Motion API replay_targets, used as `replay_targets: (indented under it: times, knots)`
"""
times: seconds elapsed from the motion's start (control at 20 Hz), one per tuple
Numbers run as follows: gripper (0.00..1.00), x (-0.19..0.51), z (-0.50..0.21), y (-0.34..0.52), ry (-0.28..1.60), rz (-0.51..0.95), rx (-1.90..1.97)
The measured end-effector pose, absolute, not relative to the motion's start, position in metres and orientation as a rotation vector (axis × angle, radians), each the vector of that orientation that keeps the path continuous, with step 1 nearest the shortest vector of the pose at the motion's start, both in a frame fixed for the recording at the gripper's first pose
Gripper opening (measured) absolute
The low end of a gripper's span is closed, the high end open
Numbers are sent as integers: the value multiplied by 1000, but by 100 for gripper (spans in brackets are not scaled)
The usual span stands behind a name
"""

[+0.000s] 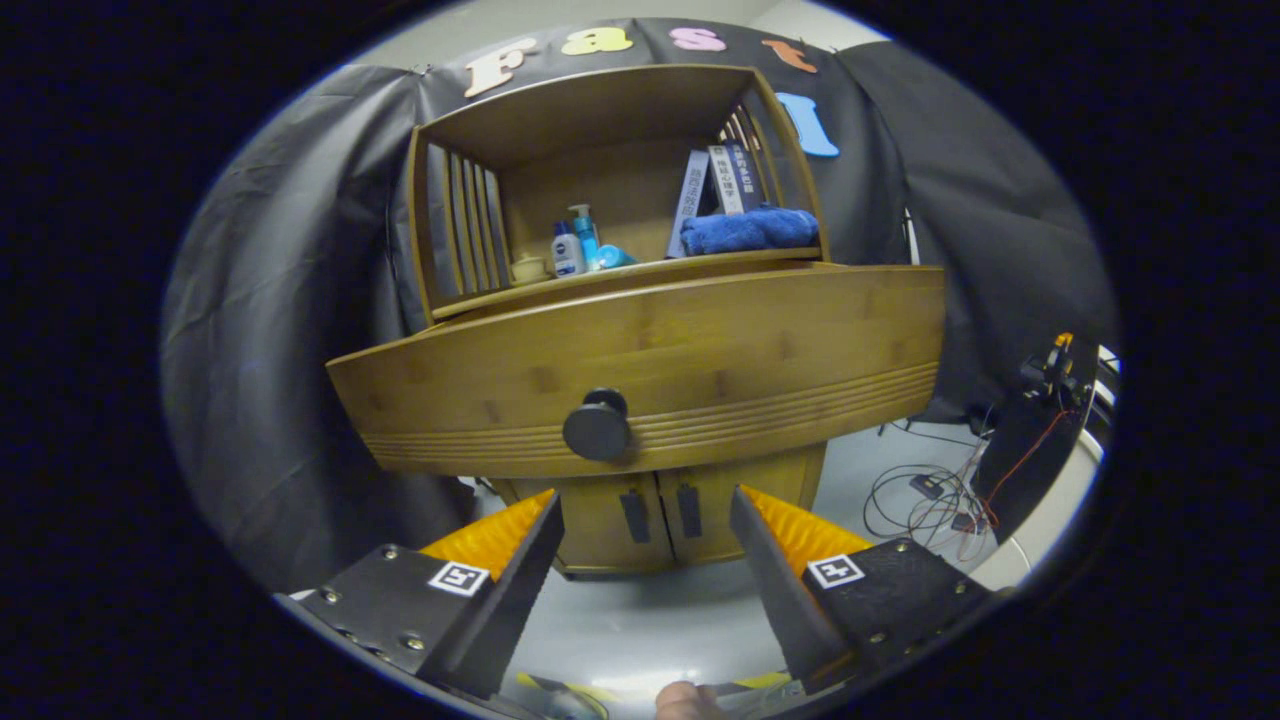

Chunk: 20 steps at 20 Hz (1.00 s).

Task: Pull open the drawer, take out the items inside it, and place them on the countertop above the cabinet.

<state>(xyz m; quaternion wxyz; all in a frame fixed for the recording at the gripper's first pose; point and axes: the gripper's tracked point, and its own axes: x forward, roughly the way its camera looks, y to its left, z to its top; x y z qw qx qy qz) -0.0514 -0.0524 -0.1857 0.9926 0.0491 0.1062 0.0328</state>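
Gripper point(645, 510) open, below drawer point(640, 370) knob point(597, 425), drawer contents hidden

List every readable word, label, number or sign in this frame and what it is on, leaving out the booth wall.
Books on the countertop: spine lettering, too small and blurred to read.
Bottles: labels too small to read.
Square coded markers on the gripper, whose fingers are open below the drawer knob: patterns, not text.
Nothing else carries writing.
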Motion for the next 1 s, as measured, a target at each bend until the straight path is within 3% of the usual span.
replay_targets:
  times: [0.2, 0.4, 1.0]
  knots:
    - [99, -26, -157, -36, 132, 73, 81]
    - [100, 16, -171, -42, 210, 7, 14]
    - [99, 29, -147, -37, 47, 48, 72]
